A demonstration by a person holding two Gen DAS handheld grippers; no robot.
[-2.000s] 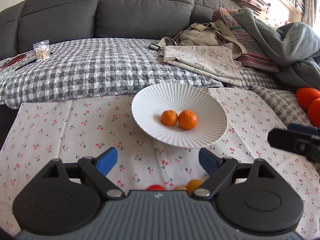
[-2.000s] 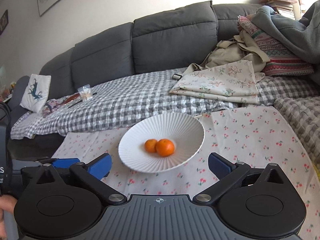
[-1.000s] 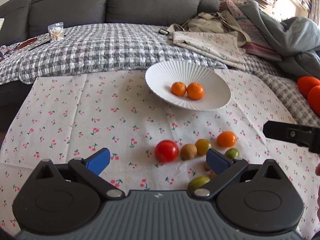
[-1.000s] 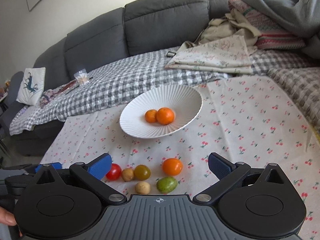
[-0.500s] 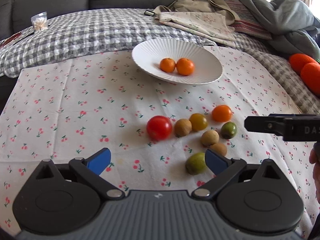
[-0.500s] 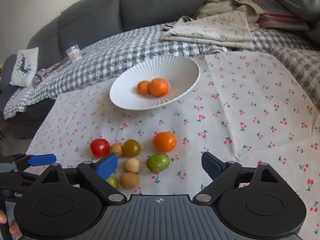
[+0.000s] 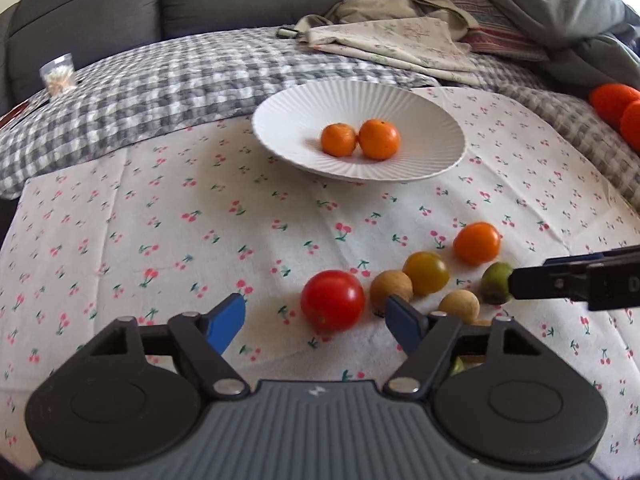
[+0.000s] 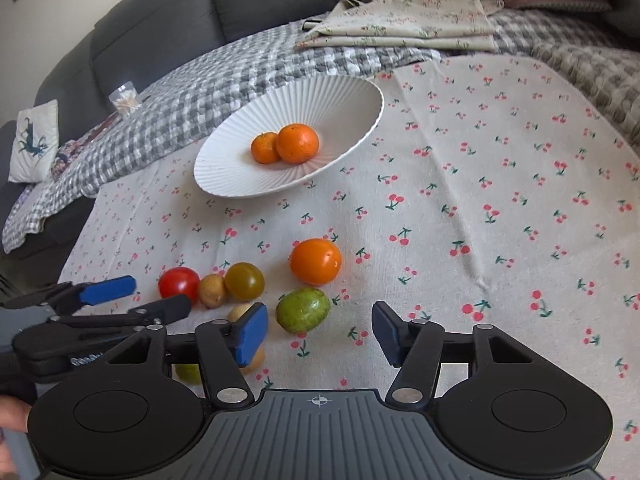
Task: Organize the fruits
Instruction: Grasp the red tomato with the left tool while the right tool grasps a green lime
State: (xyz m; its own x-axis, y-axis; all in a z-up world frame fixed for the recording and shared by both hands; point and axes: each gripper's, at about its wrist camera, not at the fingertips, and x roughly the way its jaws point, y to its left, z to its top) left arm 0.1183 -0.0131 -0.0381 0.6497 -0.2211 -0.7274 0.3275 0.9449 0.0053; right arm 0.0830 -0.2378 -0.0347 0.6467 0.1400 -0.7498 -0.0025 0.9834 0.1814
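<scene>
A white ribbed plate (image 7: pixel 440 128) (image 8: pixel 352 100) holds two mandarins (image 7: pixel 360 139) (image 8: pixel 286 144). Several loose fruits lie on the cherry-print cloth: a red tomato (image 7: pixel 333 300) (image 8: pixel 179 283), a yellow-green tomato (image 7: pixel 425 267) (image 8: pixel 245 281), an orange tomato (image 7: pixel 477 243) (image 8: pixel 315 261), brown round fruits (image 7: pixel 391 291) (image 8: pixel 212 290) and a green fruit (image 8: pixel 303 309). My left gripper (image 7: pixel 316 326) is open, low over the cloth just before the red tomato. My right gripper (image 8: pixel 318 332) is open, just before the green fruit.
A grey sofa with a checked blanket (image 7: pixel 180 76), folded cloths (image 7: pixel 400 40) and piled clothes stands behind the cloth. Orange items (image 7: pixel 618 108) sit at the far right. A small clear packet (image 7: pixel 58 72) lies on the blanket at left.
Both grippers have come down and forward toward the loose fruits. The left one now frames the red tomato closely; the right one sits nearer the green fruit. No fruit has moved.
</scene>
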